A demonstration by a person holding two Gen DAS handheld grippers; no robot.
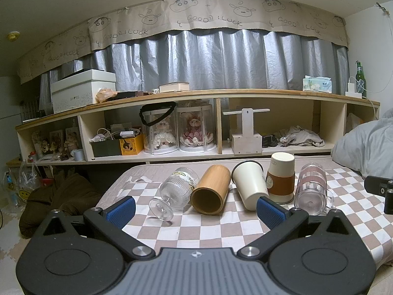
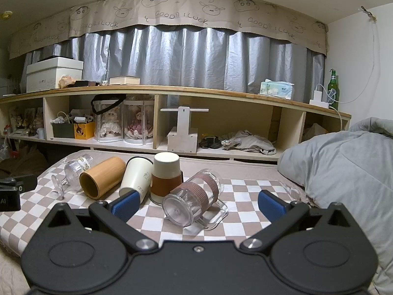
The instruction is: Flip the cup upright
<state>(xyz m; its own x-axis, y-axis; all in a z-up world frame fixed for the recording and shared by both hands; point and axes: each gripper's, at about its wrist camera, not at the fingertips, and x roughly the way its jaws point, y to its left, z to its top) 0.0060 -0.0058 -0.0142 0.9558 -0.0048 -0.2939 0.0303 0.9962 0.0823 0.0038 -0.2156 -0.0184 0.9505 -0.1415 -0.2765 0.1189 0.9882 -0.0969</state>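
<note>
Five cups stood or lay in a row on a bed covered by a checkered cloth (image 1: 196, 231). From the left there was a ribbed glass goblet (image 1: 178, 191) on its side, with its foot toward the camera. Just beside it lay a bamboo cup (image 1: 211, 191) on its side, its open mouth facing the camera. Next came a white paper cup (image 1: 249, 184), tilted and leaning against a cream and brown cup (image 1: 281, 177), which stood upside down. At the right end lay a clear glass mug (image 2: 192, 200) with a ribbed brownish sleeve; it was on its side, its base toward the right wrist camera and its handle resting on the cloth.

The left gripper (image 1: 195, 208) hovered low before the bamboo cup and the paper cup. Its blue fingers (image 1: 121, 210) were spread wide apart and held nothing. The right gripper (image 2: 197, 204) was in front of the glass mug, and its fingers (image 2: 271, 205) were also wide apart and touched nothing; the mug lay between them but farther away.

Behind the bed a long wooden shelf (image 1: 221, 93) ran along a grey curtain (image 1: 208, 59). A grey duvet (image 2: 343, 162) lay at the right side of the bed
</note>
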